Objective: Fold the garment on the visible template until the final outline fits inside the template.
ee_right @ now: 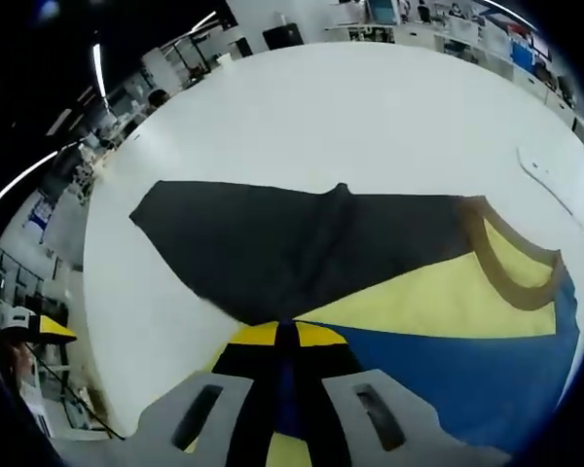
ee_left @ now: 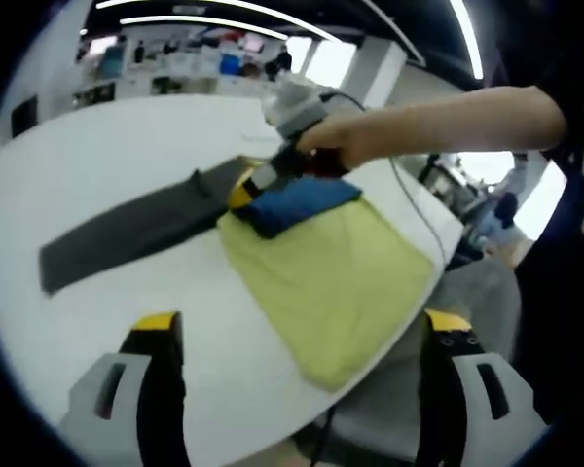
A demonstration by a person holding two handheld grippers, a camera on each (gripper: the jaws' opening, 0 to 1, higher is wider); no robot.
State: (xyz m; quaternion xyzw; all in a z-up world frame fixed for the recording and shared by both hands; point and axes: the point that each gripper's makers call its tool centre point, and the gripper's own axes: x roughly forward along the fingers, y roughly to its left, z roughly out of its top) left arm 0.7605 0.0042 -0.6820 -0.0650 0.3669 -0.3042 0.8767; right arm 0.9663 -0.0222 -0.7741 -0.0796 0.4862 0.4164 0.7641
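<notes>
The garment [ee_left: 302, 202] is lying on the white table [ee_left: 97, 165], partly over the yellow template [ee_left: 341, 282] reaching the table's near edge. The right gripper [ee_right: 287, 341] is clamping the garment's blue fold. The left gripper [ee_left: 302, 336] is hovering, jaws apart. Bare tabletop is lying beyond the dark sleeve [ee_left: 127, 233].

Right claw [ee_left: 241, 193] pinching blue garment fold [ee_left: 297, 204] on yellow template [ee_left: 331, 277]; left claw [ee_left: 297, 326] open above table [ee_left: 127, 156]
</notes>
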